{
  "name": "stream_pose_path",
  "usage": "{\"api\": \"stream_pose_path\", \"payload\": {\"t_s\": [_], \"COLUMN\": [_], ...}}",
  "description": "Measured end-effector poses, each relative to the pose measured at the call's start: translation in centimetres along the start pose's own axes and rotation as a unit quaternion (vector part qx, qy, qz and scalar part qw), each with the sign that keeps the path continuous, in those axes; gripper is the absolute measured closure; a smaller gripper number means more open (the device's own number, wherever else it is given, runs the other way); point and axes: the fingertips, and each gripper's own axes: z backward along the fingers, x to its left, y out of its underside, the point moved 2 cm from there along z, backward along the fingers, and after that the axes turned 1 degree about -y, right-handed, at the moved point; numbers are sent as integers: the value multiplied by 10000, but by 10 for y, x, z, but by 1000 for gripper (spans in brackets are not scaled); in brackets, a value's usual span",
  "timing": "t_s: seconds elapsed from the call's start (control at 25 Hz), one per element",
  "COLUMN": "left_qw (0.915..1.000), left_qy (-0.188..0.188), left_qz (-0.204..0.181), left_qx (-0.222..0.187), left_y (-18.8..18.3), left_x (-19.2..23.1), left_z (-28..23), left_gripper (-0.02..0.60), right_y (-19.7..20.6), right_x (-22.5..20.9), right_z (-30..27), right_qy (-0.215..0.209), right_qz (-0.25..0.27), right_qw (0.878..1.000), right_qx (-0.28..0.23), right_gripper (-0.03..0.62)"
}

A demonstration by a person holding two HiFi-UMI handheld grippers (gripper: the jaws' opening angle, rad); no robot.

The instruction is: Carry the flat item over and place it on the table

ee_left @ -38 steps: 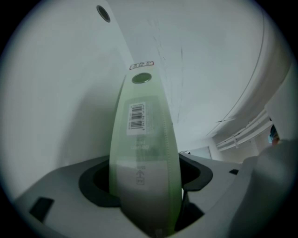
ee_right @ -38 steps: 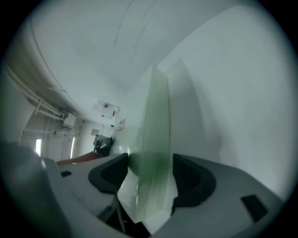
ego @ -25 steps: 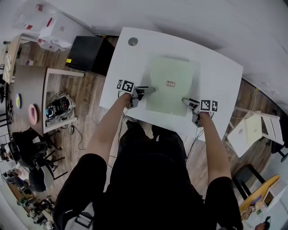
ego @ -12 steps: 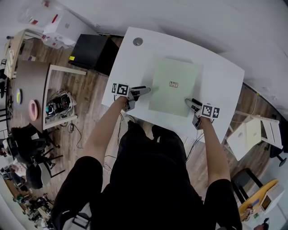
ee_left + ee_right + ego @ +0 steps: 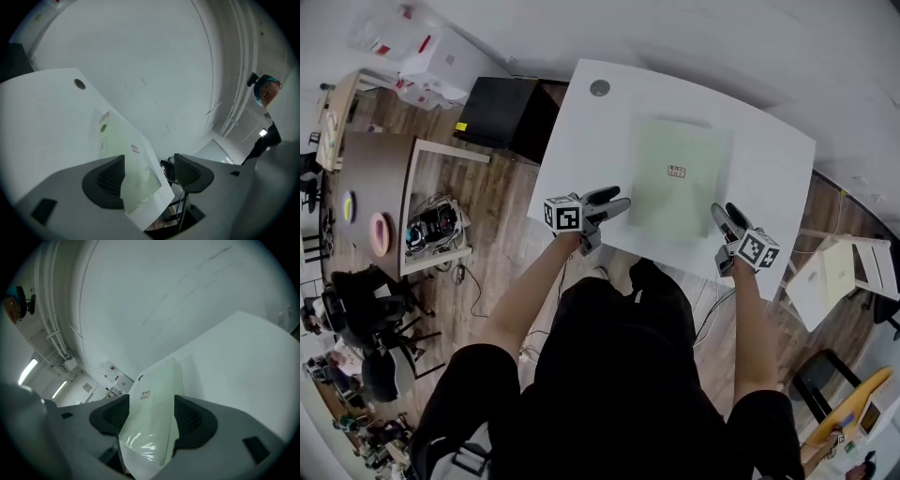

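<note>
The flat item [image 5: 678, 178] is a pale green sheet with a small label, lying flat on the white table [image 5: 581, 141]. My left gripper [image 5: 615, 200] hovers just off the sheet's left edge near the table's front, jaws apart and holding nothing. My right gripper [image 5: 725, 217] stands open by the sheet's front right corner. In the left gripper view the flat item [image 5: 115, 140] lies beyond the spread left gripper [image 5: 150, 173]. In the right gripper view the flat item [image 5: 157, 385] shows between and past the jaws of the right gripper [image 5: 150, 414].
A round grommet [image 5: 600, 87] sits at the table's far left corner. A black cabinet [image 5: 502, 112] stands left of the table, with white boxes [image 5: 422, 56] behind it. Further left is a brown desk [image 5: 366, 187]. A white stool [image 5: 830, 272] stands at the right.
Both grippers have drawn back toward the person from the sheet's left and right edges. The sheet stays flat on the table.
</note>
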Motion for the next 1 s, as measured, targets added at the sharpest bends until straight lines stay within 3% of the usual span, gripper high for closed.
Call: {"api": "stream_pose_path", "payload": {"t_s": [0.08,0.24,0.36,0.48,0.64,1.0], "left_qw": [9995,9923,9867,9837,9773,9529], "left_qy": [9,-102,-57,-15,59,-29], "left_qz": [-273,-1006,-1358,-1581,-1858,-2846], "left_qx": [-128,-721,-895,-861,-1018,-1048], "left_y": [5,4,12,33,57,117], "left_x": [-17,-49,-79,-106,-141,-221], "left_z": [11,44,75,106,153,212], "left_gripper": [279,464,556,568,568,568], "right_y": [-1,11,35,70,118,182], "right_x": [20,67,103,143,217,333], "right_z": [18,47,62,73,79,113], "right_qy": [153,310,572,807,675,662], "right_qz": [170,389,767,1118,1596,2208], "right_qw": [9991,9951,9897,9831,9773,9629], "right_qx": [-355,-850,-1060,-1200,-1222,-1406], "right_gripper": [283,283,283,283,283,285]}}
